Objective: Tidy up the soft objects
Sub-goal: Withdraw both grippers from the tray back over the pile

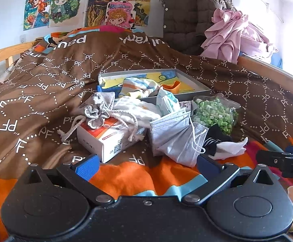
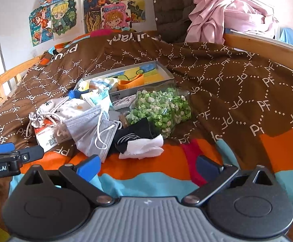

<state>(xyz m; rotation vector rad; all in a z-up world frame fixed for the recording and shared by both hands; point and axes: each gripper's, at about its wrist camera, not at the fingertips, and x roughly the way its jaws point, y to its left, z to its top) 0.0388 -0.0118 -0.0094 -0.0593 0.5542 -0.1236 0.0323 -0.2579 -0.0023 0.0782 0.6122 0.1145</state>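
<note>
Left gripper [image 1: 146,166] and right gripper [image 2: 149,166], fingers spread wide, side by side.

Ahead of the wide-spread left gripper [image 1: 147,166], a grey pleated face mask [image 1: 174,135] lies beside a white cardboard box [image 1: 111,139].

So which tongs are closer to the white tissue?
Right. The right tongs sit open just below the white tissue; the left tongs are off to its left, nearer the face masks.

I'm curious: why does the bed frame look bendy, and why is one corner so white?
Left wrist view: the fisheye lens curves the wooden bed frame, and daylight washes out the top right. Right wrist view: same bend, same glare; the face mask stays sharp.
</note>
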